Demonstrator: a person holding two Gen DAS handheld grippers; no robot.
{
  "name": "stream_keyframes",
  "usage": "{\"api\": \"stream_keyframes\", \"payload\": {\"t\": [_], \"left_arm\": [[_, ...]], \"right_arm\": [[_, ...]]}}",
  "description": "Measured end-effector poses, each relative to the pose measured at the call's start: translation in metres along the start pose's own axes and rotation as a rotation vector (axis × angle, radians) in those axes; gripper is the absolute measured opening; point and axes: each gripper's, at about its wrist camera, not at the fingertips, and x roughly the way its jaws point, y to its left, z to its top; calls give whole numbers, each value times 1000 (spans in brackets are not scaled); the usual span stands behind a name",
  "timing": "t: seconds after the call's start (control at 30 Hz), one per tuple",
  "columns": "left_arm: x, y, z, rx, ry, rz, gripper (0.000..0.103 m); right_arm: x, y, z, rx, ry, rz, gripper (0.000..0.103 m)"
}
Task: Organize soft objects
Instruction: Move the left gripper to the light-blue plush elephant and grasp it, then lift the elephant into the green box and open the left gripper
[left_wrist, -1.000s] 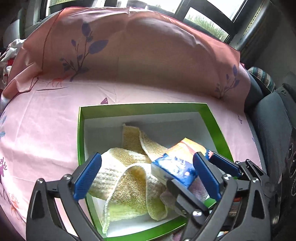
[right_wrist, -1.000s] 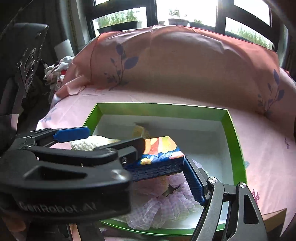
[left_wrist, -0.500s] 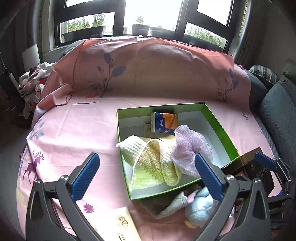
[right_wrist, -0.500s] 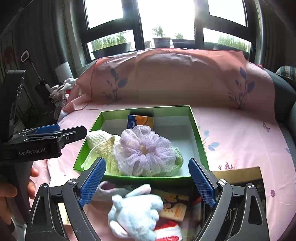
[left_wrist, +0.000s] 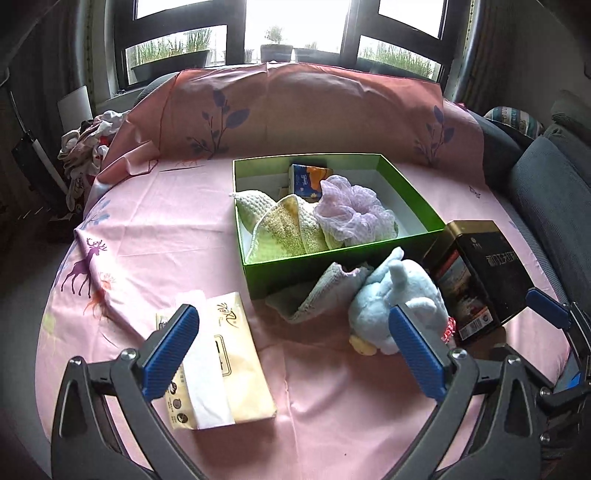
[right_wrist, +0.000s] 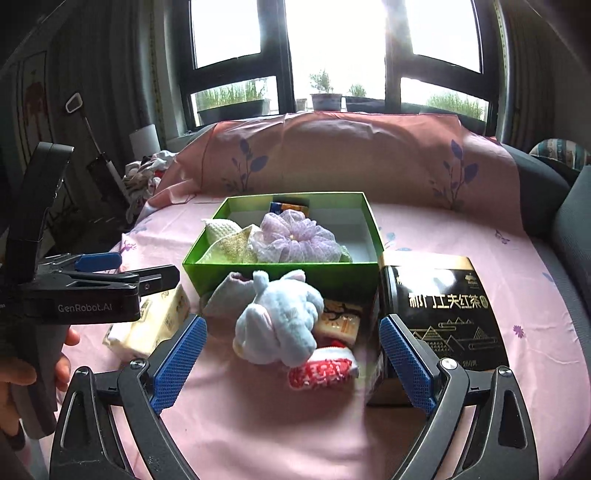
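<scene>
Hovering: both grippers held wide open, nothing gripped. Blue plush toy (right_wrist: 279, 315) seen dead ahead between right gripper (right_wrist: 291, 363) fingers; left gripper (left_wrist: 293, 350) offset left of it.

1. The green box (left_wrist: 343, 254) looks like smooth card, glossy green outside and matt white within.
2. The blue plush toy (right_wrist: 280, 321) is fuzzy pile cloth.
3. The lilac mesh puff (left_wrist: 351, 210) is thin, crinkled netting.
4. The yellow towels (left_wrist: 284, 229) are rough knitted and looped cloth.
5. The tissue pack (left_wrist: 218, 365), lower left of the left wrist view, has shiny plastic wrap.
6. The black tin (right_wrist: 443, 314) is glossy with gold print.
7. The pink sheet (left_wrist: 155, 236) is smooth, slightly sheeny cloth.
8. Each hand-held gripper's fingers (right_wrist: 181, 362) carry ribbed blue pads on matt black plastic.
</scene>
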Motion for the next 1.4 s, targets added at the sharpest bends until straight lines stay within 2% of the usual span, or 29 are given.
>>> {"api": "stream_keyframes", "payload": {"t": [0.1, 0.2, 0.3, 0.47, 0.6, 0.73, 0.93, 1.0, 1.13, 1.17, 1.23, 1.27, 1.3, 1.37, 1.4], "left_arm": [[0, -3, -19, 8, -11, -30, 102], [3, -4, -36, 12, -1, -101, 102], [3, -2, -53, 21, -24, -143, 102], [11, 11, -73, -17, 25, -233, 102], [20, 9, -64, -34, 31, -303, 102], [33, -2, -45, -31, 17, -402, 102], [77, -30, -28, 55, 96, -410, 101], [92, -35, -25, 45, 131, -422, 98], [107, -35, -24, 2, 159, -461, 84], [109, -34, -24, -4, 162, -468, 79], [112, -33, -24, -14, 168, -483, 79], [113, -34, -24, -12, 171, -492, 74], [113, -35, -23, -5, 174, -503, 69], [113, -37, -21, 12, 174, -496, 66], [114, -36, -21, 11, 179, -495, 65]], "right_arm": [[0, 1, -21, 0, 20, 17, 95], [4, 2, -38, -7, 45, 43, 95], [5, 5, -51, -23, 53, 67, 95], [18, 10, -57, -83, 65, 49, 95], [38, 12, -54, -110, 77, 69, 95], [57, 24, -46, -187, 55, 36, 95], [77, 27, -32, -236, 21, -36, 95], [82, 30, -31, -263, 29, -27, 95], [93, 41, -29, -330, 41, -77, 95], [95, 42, -29, -333, 45, -82, 95], [100, 44, -27, -325, 60, -85, 95], [102, 45, -27, -319, 64, -78, 95], [104, 45, -27, -311, 65, -78, 93], [105, 43, -25, -296, 59, -102, 85], [104, 40, -23, -278, 48, -99, 77]]}}
